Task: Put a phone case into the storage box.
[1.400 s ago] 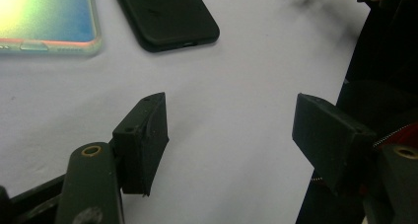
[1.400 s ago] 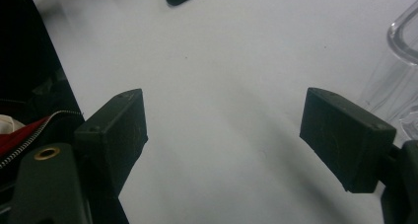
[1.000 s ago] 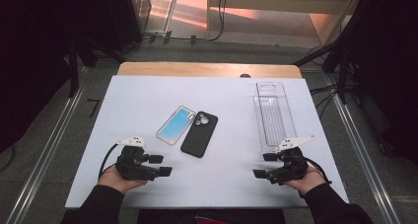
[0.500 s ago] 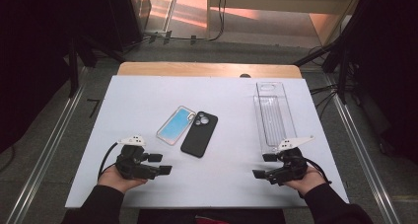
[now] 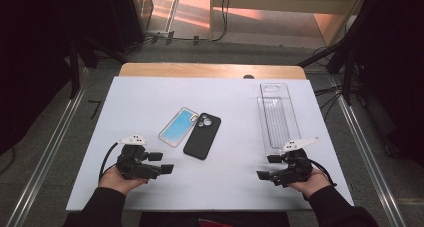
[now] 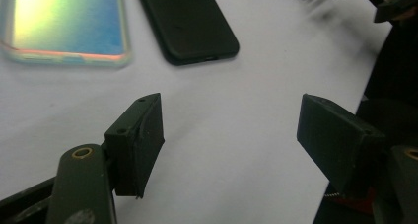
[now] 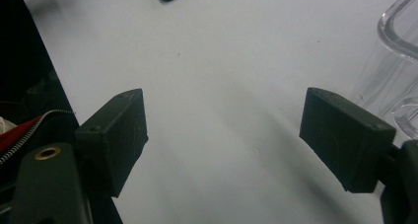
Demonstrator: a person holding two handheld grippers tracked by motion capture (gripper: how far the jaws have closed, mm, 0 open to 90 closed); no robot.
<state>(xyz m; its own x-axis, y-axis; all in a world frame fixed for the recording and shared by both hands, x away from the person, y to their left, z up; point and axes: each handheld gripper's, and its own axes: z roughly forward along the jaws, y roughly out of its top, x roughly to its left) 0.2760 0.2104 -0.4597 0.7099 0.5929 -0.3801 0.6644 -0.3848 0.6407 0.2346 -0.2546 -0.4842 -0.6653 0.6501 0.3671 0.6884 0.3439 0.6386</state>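
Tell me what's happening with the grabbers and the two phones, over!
Left gripper open, jaws just widened, nothing between them. Right gripper open, empty. Black rectangular phone and iridescent blue clear-cased phone lie flat, untouched. Path to both clear.

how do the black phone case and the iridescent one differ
The black phone case is opaque and matte with camera holes showing; the iridescent case is clear-edged with a blue-green sheen. The black one lies right of the iridescent one. Both lie flat, side by side, tilted alike on the white table.
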